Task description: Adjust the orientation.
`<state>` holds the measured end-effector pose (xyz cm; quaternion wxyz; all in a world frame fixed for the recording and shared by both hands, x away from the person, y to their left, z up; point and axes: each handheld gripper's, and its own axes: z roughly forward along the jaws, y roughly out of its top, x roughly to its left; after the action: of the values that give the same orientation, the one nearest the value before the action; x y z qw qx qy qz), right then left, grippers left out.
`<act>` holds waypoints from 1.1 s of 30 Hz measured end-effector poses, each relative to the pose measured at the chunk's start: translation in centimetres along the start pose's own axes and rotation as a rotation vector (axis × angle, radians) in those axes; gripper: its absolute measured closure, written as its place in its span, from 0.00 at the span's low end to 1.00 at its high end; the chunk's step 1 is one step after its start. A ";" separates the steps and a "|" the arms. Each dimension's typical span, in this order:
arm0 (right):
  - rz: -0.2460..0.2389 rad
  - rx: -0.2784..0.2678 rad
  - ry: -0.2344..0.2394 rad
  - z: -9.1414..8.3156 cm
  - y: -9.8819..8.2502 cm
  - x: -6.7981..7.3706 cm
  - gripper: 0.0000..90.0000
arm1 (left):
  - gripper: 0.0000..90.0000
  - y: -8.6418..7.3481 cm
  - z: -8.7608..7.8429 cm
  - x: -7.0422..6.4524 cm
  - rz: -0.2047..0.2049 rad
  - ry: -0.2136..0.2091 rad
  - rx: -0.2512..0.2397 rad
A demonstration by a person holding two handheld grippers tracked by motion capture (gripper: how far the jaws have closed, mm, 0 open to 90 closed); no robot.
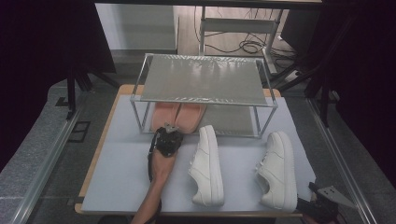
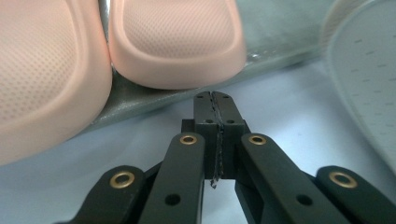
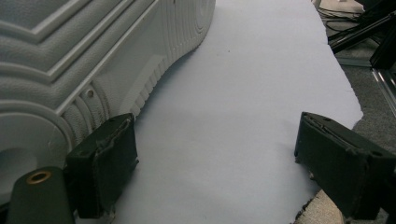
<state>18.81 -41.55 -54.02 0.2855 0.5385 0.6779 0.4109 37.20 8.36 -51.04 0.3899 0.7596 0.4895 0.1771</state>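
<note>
A pair of pink slippers (image 1: 177, 115) lies on the lower shelf of a metal shoe rack (image 1: 201, 79); their heels (image 2: 177, 42) fill the top of the left gripper view. My left gripper (image 1: 169, 132) is shut with nothing in it, its tips (image 2: 214, 100) just short of the right slipper's heel. Two white sneakers lie on their sides on the pale mat: one (image 1: 208, 165) mid-table, one (image 1: 279, 169) to the right. My right gripper (image 1: 322, 205) rests at the table's front right corner, jaws open (image 3: 219, 163), its left pad (image 3: 109, 158) beside the right sneaker's sole (image 3: 84, 56).
The rack's upper shelf (image 1: 201, 78) is bare and overhangs the slippers. The pale mat (image 1: 121, 168) covers a wooden table; its torn right edge (image 3: 345, 102) lies near my right gripper. Cables and metal frame legs stand beyond the table.
</note>
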 end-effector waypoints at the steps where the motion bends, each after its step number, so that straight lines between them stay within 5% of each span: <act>1: 0.000 0.000 0.000 0.0 0.0 0.0 0.15 | 0.99 0.1 -0.3 0.0 0.002 -0.006 -0.003; 22: 0.001 0.000 -0.001 0.0 0.0 0.0 0.15 | 0.67 -1.3 -6.3 -0.5 0.077 -0.031 -0.004; 33: 0.001 0.003 -0.001 0.0 0.0 0.0 0.15 | 0.50 -2.9 -8.3 -0.7 0.104 -0.048 0.033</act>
<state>18.81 -41.54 -53.99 0.2849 0.5394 0.6782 0.4098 29.73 11.79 -47.89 0.3792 0.7943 0.4429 0.1708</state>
